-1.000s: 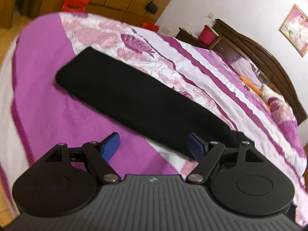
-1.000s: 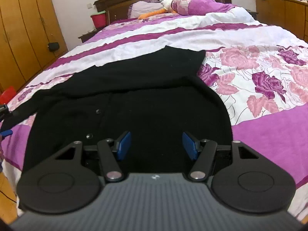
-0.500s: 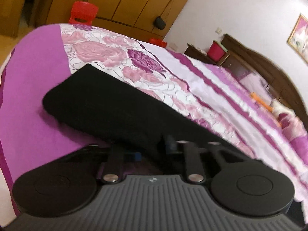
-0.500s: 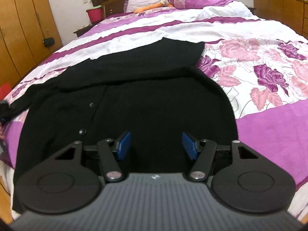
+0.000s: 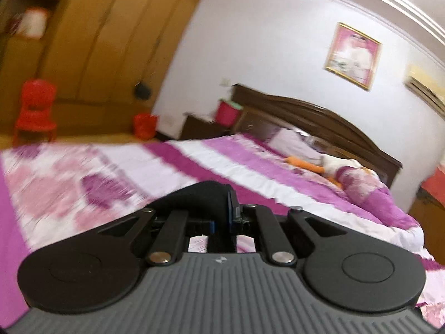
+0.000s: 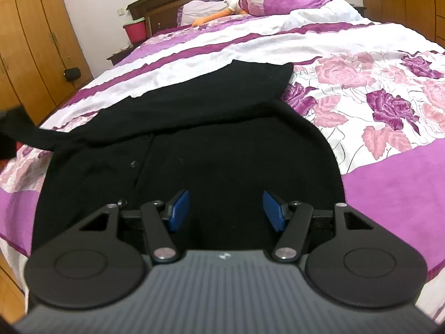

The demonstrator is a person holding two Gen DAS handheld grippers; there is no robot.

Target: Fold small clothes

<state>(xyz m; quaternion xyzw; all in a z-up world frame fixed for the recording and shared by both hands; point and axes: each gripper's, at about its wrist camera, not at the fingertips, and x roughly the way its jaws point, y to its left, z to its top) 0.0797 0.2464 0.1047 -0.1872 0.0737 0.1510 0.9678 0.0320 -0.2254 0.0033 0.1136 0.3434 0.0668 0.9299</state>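
Through my left wrist camera, my left tool (image 5: 222, 217) is pressed together on a fold of the black knit cardigan (image 5: 200, 197); its jaws have just been closing, and the dark cloth bunches up between the blue pads (image 5: 229, 208) and humps to the left of them. The picture is smeared by motion. Beyond the tool lies the bed with the purple, white and pink rose-print quilt (image 5: 91, 178), and on its far right side an orange and white soft toy (image 5: 319, 165) rests against the dark wooden headboard (image 5: 319, 117). A red plastic chair (image 5: 34, 108) stands on the far left by the wooden wardrobe doors (image 5: 91, 41), and a gold-framed picture (image 5: 351, 55) hangs on the white wall.

Through my right wrist camera, my right tool (image 6: 226, 208) stands spread above the near part of the cardigan (image 6: 222, 153), nothing between its blue pads (image 6: 179, 208), which do not touch the cloth. The cardigan lies spread on the near half of the quilt (image 6: 375, 97), its button placket left of centre, one sleeve folded across its far edge. At the far left a strip of the black cloth (image 6: 30, 136) is lifted off the quilt toward the frame edge. A red bucket (image 6: 135, 29) sits left of the headboard.
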